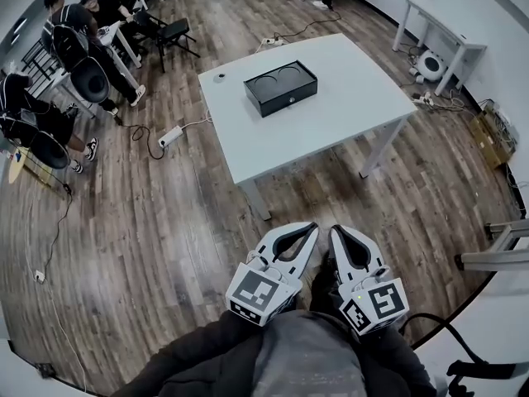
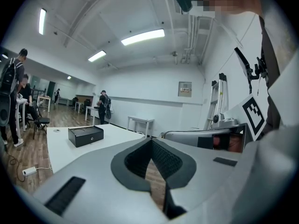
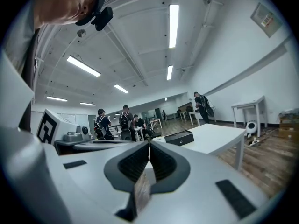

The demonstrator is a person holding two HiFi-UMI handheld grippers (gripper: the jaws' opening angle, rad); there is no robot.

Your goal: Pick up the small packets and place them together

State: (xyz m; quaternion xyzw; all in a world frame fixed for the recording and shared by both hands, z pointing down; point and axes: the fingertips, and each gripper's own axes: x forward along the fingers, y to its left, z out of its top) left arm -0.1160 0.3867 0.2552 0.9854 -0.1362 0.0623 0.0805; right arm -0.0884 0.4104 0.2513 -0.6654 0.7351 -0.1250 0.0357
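No small packets show in any view. A white table (image 1: 331, 114) stands ahead across the wood floor, and on it lie a flat black box (image 1: 280, 88) and a small round item (image 1: 219, 78). Both grippers are held close to my body, well short of the table and pointing toward it. My left gripper (image 1: 312, 227) has its jaws together at the tips, with only floor showing through the gap behind them (image 2: 150, 140). My right gripper (image 1: 336, 230) is shut the same way, with nothing held (image 3: 149, 143). The black box (image 2: 86, 135) (image 3: 179, 137) shows in both gripper views.
Several people with backpacks stand or sit by desks and chairs at the left (image 1: 78, 48). A power strip (image 1: 171, 136) and cables lie on the floor left of the table. A second white table (image 1: 438, 23) and boxes stand at the right wall.
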